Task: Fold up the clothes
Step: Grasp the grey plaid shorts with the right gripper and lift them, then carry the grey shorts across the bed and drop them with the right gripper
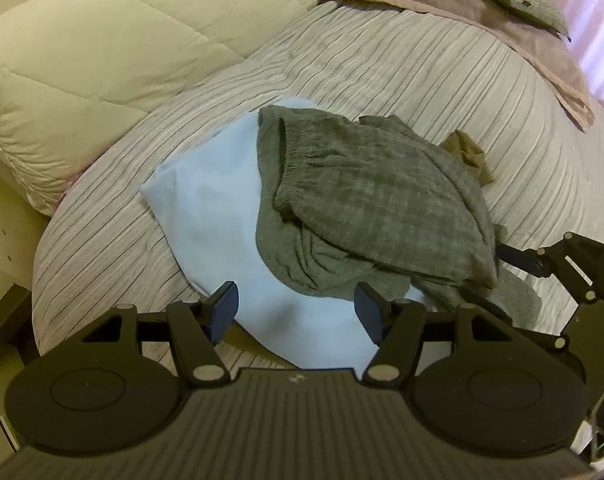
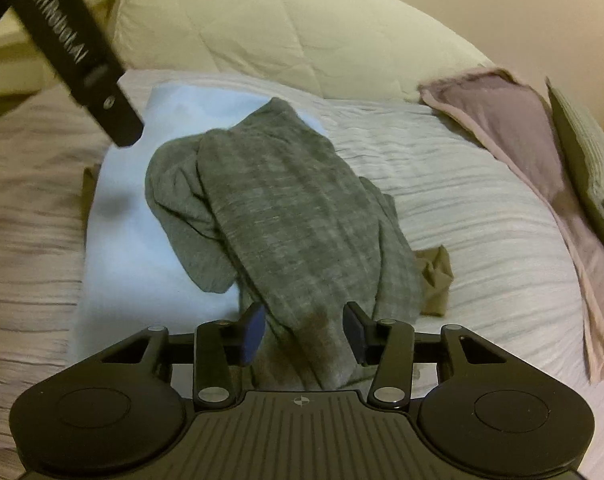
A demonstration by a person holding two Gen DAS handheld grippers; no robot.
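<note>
The crumpled grey knit garment (image 2: 277,216) lies on the striped, ribbed bedspread (image 2: 462,208), its far half draped over a flat pale-blue cloth (image 2: 141,248). In the right wrist view its long axis runs straight away from the right tool (image 2: 304,330), from a narrow near end up to a bunched end further up the bed. That near end sits between the right tool's fingers, which stand partly spread. The dark pads flank the cloth but do not look pressed into it, so I judge it not gripped yet.

In the left wrist view the garment (image 1: 374,200) lies ahead and off to the right of the left tool (image 1: 297,312). That tool's fingers are spread wide and hold nothing, with only the pale-blue cloth (image 1: 221,216) beneath them. The right tool is plainly the nearer one, already in line with the garment, so closing on that end looks like its job.

A small tan scrap of fabric (image 2: 436,276) lies just beside the garment's right edge. A quilted cream duvet (image 2: 281,28) is heaped further back.
</note>
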